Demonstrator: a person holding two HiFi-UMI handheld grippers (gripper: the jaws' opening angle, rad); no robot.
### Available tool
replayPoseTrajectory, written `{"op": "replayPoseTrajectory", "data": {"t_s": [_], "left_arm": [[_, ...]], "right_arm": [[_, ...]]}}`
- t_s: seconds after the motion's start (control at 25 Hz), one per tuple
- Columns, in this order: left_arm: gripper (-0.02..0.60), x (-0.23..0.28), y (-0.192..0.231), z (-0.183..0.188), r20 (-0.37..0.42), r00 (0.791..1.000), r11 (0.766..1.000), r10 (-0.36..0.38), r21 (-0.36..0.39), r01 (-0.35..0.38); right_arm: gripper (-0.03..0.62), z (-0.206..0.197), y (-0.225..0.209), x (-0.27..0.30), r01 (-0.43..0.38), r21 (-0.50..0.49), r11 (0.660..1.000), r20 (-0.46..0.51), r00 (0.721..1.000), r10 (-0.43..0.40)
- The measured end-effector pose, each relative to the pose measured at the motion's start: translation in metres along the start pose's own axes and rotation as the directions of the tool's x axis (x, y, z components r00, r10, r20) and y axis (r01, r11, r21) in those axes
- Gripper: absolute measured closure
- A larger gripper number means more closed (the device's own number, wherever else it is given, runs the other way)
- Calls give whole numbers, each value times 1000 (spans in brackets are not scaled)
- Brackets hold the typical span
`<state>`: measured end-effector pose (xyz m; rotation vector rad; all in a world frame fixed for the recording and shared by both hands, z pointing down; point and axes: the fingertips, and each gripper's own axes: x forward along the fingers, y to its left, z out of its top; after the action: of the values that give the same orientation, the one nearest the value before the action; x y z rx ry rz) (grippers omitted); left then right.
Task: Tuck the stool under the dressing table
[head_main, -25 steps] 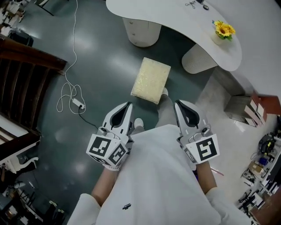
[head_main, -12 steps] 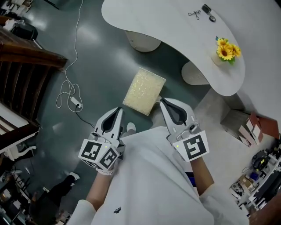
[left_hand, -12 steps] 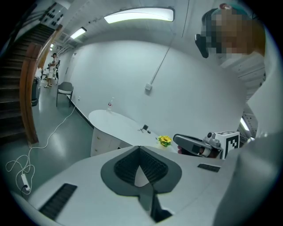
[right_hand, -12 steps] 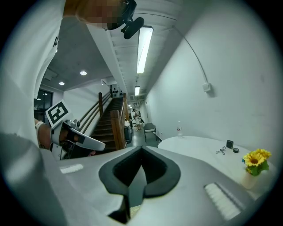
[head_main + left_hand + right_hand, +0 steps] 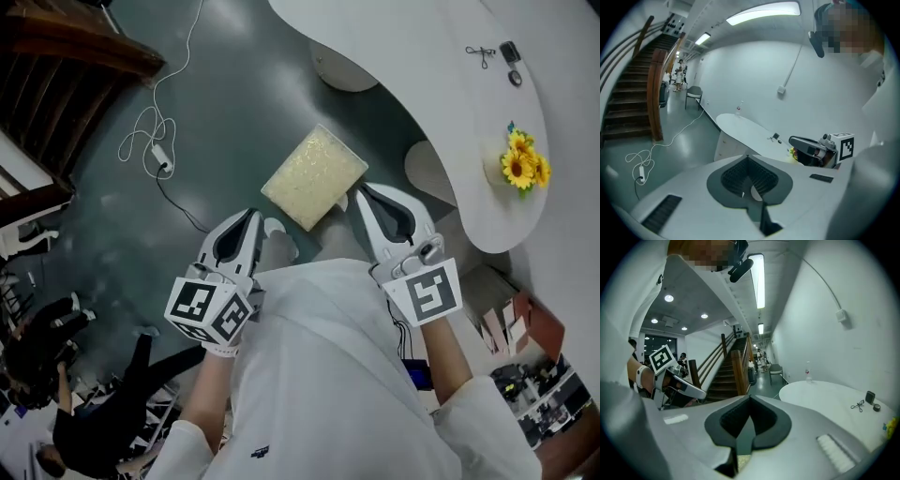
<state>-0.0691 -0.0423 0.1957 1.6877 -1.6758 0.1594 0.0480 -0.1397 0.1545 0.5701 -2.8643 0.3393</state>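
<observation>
My left hand-held gripper [image 5: 251, 220] and right hand-held gripper [image 5: 364, 193] are both pressed together on nothing, just short of the nubbly cream rectangular stool [image 5: 314, 178] standing beside the curved white table [image 5: 441, 103].

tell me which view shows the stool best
The head view: the cream-cushioned stool shows whole, just ahead of the left gripper and right gripper. The left gripper view misses it. The right gripper view gives only a cream sliver under its jaws, probably the stool.
</observation>
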Motion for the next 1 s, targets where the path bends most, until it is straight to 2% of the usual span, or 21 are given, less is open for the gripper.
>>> {"op": "replayPoseTrajectory", "data": {"t_s": [0.2, 0.4, 0.56, 0.68, 0.8, 0.84, 1.0], "left_arm": [[572, 7, 26, -26, -16, 999, 992, 47, -120, -48], [572, 27, 61, -63, -75, 994, 975, 81, -199, -94], [572, 48, 95, -94, -121, 989, 971, 88, -210, -112], [571, 61, 112, -116, -146, 987, 972, 70, -212, -100], [571, 77, 126, -141, -161, 986, 966, 48, -245, -87], [563, 83, 131, -150, -165, 985, 962, 42, -261, -85], [455, 107, 154, -194, -219, 975, 950, 47, -292, -111]], "right_arm": [[585, -28, 7, 32, -117, -50, 992, -92, 989, 112], [585, -68, 13, 57, -170, 9, 985, -182, 969, 168], [585, -96, 18, 84, -191, 11, 981, -211, 959, 190], [585, -120, 27, 98, -220, -1, 976, -249, 945, 213], [585, -147, 33, 109, -243, -8, 970, -282, 931, 231], [585, -156, 34, 113, -249, -9, 968, -292, 927, 236], [583, -190, 39, 126, -267, -8, 964, -325, 912, 250]]}}
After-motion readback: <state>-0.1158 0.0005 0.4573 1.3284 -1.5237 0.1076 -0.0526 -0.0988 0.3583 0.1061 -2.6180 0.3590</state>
